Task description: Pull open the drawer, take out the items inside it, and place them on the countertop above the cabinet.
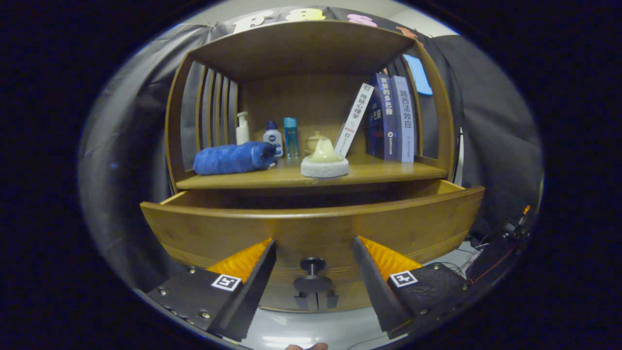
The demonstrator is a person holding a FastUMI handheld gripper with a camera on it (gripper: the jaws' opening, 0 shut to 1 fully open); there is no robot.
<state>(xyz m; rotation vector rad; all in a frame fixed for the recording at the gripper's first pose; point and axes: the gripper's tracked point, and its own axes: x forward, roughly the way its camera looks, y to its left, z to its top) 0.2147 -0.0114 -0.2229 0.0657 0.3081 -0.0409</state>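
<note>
A wooden cabinet stands ahead with its drawer (311,228) pulled partly out; the inside of the drawer is hidden behind its curved front. A small dark knob (312,265) sits low on the drawer front, between my fingers and apart from both. My gripper (314,244) is open, with nothing held. On the countertop (388,172) above the drawer lie a rolled blue towel (235,158) and a cream-coloured bell-shaped item on a round white base (324,160).
At the back of the countertop stand a white pump bottle (242,129), a small white bottle (273,136), a blue bottle (290,137) and a small cream pot (315,142). Several books (388,119) lean at the right. Cables (486,253) lie right of the cabinet.
</note>
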